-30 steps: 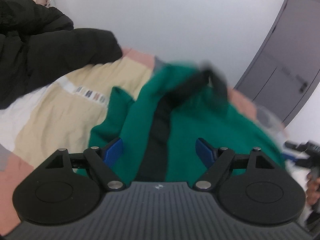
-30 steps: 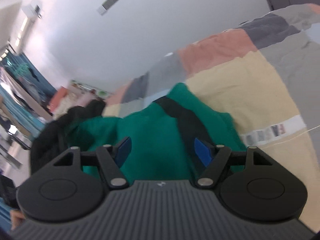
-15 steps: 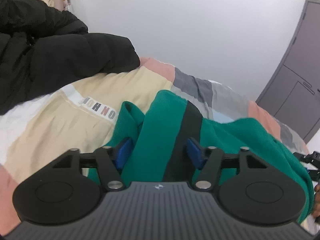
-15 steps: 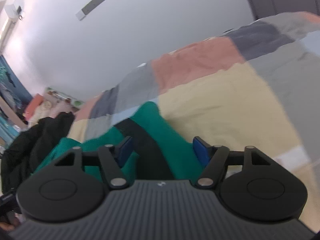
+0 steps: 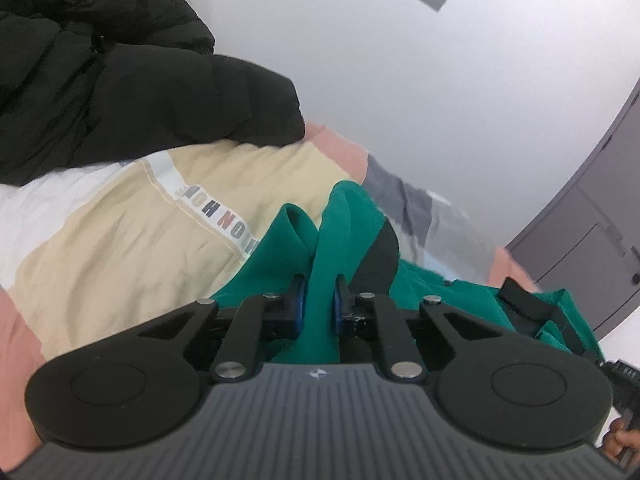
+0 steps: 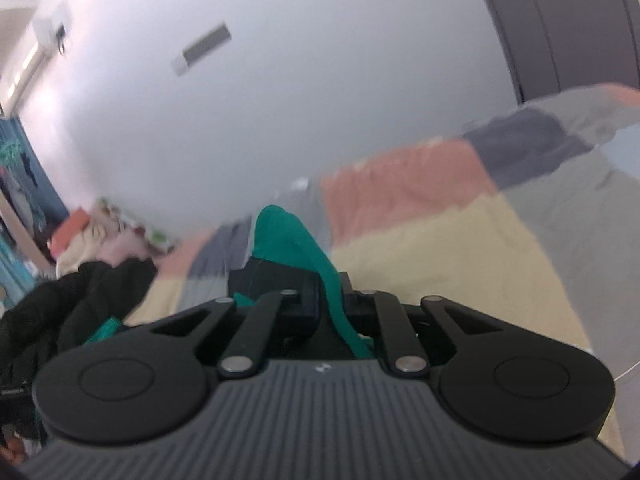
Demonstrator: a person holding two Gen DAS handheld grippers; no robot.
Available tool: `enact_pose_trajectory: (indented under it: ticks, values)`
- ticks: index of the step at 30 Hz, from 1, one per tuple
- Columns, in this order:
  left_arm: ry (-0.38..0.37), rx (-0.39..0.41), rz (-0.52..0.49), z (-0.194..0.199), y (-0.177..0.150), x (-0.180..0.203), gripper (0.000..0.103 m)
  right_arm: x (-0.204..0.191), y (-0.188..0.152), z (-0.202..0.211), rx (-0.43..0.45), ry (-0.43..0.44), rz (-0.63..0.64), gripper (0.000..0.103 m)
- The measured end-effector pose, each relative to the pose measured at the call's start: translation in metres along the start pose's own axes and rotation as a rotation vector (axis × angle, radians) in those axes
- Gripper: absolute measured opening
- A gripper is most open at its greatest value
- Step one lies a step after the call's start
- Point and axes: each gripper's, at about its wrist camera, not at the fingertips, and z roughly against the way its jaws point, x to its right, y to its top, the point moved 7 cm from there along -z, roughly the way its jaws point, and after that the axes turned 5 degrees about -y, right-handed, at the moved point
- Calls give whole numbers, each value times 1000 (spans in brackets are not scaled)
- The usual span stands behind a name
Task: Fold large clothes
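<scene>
Left gripper (image 5: 319,304) pinched closed on green garment (image 5: 352,232) lying on patchwork quilt (image 5: 120,240), right gripper (image 6: 330,300) also clamped on it, black jacket (image 5: 120,72) sharp only in left view, air conditioner (image 6: 50,30) only in right view

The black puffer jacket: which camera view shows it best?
The left wrist view: the black puffer jacket is large and sharp, lying on the patchwork quilt. The right wrist view shows it only small and blurred at the left edge.

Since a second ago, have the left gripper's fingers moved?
Yes. The left gripper has closed: its blue pads, earlier wide apart beside the housing, now pinch the green garment at centre.
</scene>
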Motion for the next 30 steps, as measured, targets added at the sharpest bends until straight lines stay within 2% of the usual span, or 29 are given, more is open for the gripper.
enact_pose_trajectory:
  ticks: [2, 6, 10, 14, 18, 22, 24, 26, 28, 30]
  values:
    - [0, 8, -9, 4, 0, 1, 15, 6, 1, 3, 16, -39, -10, 10]
    - [9, 9, -16, 3, -1, -2, 15, 26, -7, -6, -8, -97, -47, 10]
    - [22, -2, -24, -6, -3, -9, 15, 45, -24, -31, -79, -172, -61, 10]
    - [39, -13, -48, -17, -7, -11, 15, 55, -36, -47, -106, -255, 30, 10]
    - [33, -22, -63, -23, -10, -13, 17, 58, -43, -55, -138, -263, 33, 11]
    - [30, -47, -174, -16, -9, -2, 20, 58, -43, -49, -133, -236, 17, 13]
    - [40, -63, -218, -8, -10, 6, 36, 53, -40, -40, -122, -228, 25, 16]
    - [37, -41, -269, 6, -11, 17, 56, 41, -38, -30, -106, -230, 66, 20]
    - [45, 0, -318, 23, -13, 29, 62, 28, -35, -17, -87, -230, 120, 28]
    - [25, 1, -325, 34, -16, 40, 64, 12, -34, -1, -56, -210, 170, 54]
